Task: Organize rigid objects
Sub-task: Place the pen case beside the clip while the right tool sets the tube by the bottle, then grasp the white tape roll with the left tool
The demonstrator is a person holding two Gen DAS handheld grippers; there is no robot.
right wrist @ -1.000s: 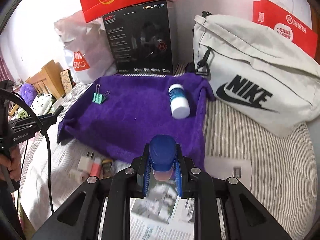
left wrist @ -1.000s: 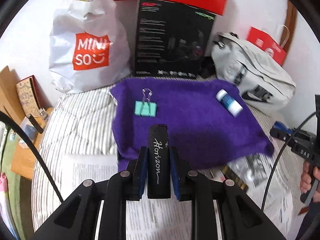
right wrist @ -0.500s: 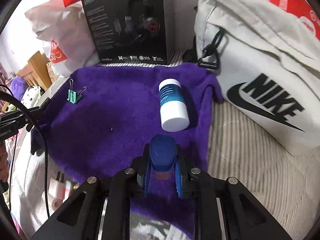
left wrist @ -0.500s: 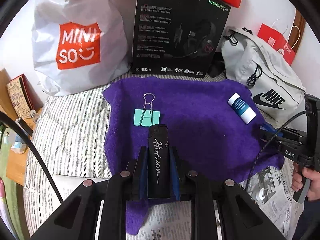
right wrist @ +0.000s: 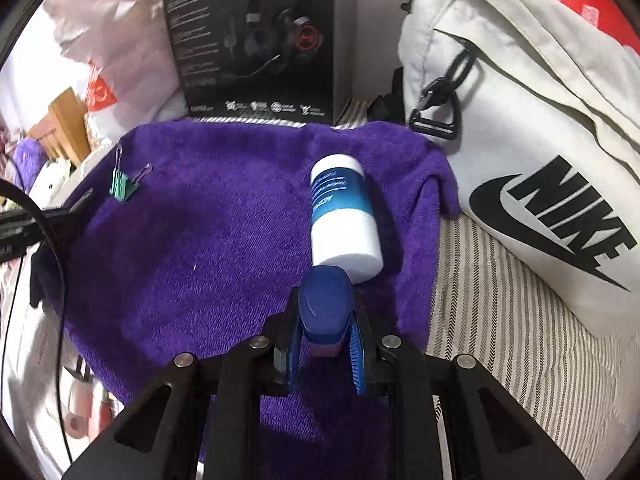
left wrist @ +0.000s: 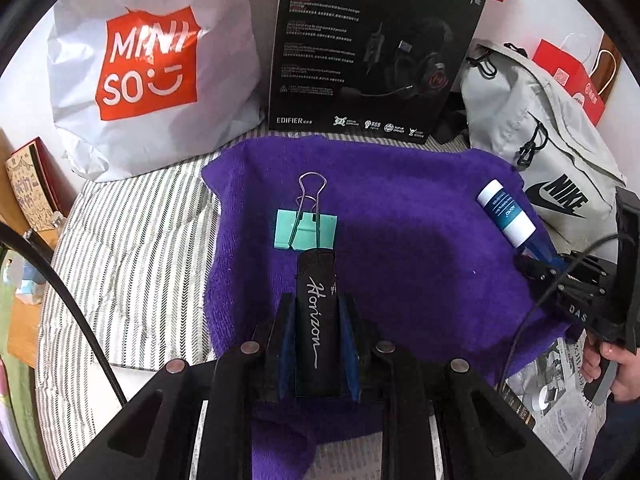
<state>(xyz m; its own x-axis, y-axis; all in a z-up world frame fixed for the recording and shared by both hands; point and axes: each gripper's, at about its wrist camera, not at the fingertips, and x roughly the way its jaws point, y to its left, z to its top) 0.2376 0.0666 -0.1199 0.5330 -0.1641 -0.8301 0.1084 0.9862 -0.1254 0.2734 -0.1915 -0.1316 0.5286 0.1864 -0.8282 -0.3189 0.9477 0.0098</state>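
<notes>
The left claw [left wrist: 316, 320] pinches a black lighter [left wrist: 316, 312] over the purple towel [left wrist: 400, 240], its tip just beside a green binder clip [left wrist: 306, 228]. The right claw [right wrist: 326, 336] pinches a blue cap [right wrist: 326, 304] close to the base of a white and blue bottle [right wrist: 344, 220] lying on the towel near a grey bag [right wrist: 520, 120].

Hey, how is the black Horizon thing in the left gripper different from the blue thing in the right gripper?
The black Horizon item is long, flat-sided and carries white script lettering; the blue-capped item is shorter, rounded and unlettered, with a pinkish base showing below its cap. The black one's tip nearly meets the teal binder clip; the blue one's tip nearly meets the white and blue bottle. Both are clamped between jaws, left gripper and right gripper, over the purple towel.
</notes>
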